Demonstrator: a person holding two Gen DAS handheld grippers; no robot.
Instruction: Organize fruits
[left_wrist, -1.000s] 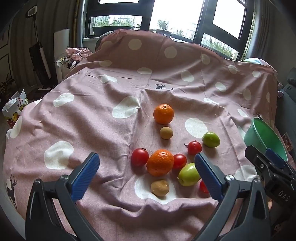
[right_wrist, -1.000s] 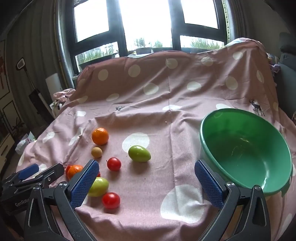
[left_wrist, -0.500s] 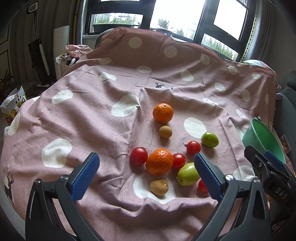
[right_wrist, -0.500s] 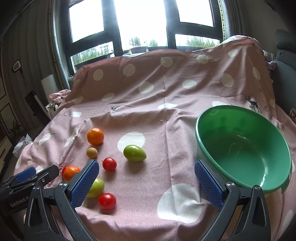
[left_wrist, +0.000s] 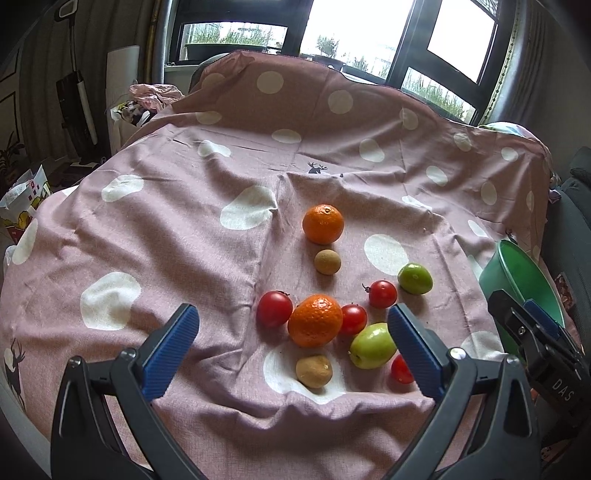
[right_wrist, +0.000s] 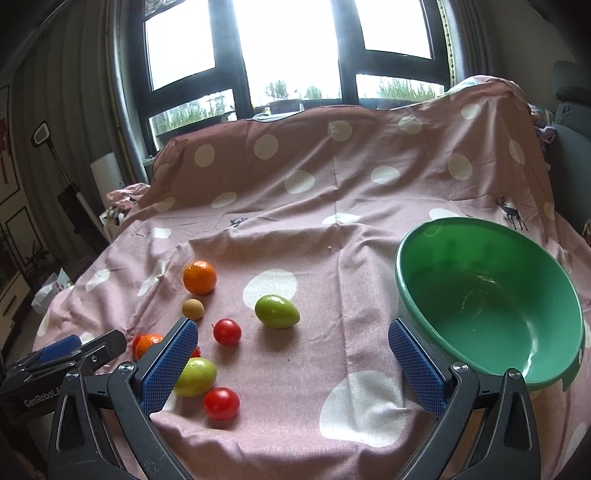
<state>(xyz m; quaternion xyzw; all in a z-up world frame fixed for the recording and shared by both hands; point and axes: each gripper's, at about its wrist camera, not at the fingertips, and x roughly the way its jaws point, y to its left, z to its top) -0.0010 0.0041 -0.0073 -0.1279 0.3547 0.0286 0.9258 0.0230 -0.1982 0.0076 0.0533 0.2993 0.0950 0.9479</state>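
Nothing picked yet: both the left gripper (left_wrist: 291, 343) and right gripper (right_wrist: 293, 354) gape wide (empty); next, grab fruit left of the bowl (right_wrist: 436, 240).

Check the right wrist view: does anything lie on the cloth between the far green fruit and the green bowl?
Nothing visible does. Only bare cloth separates the green fruit from the green bowl.

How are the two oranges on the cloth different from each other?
The near orange sits crowded, with a red tomato on one side and another tomato against the other; the far orange sits alone, only a small brown fruit nearby. In the right wrist view the near one is mostly hidden, the far one fully visible. Both are round, orange, dimpled.
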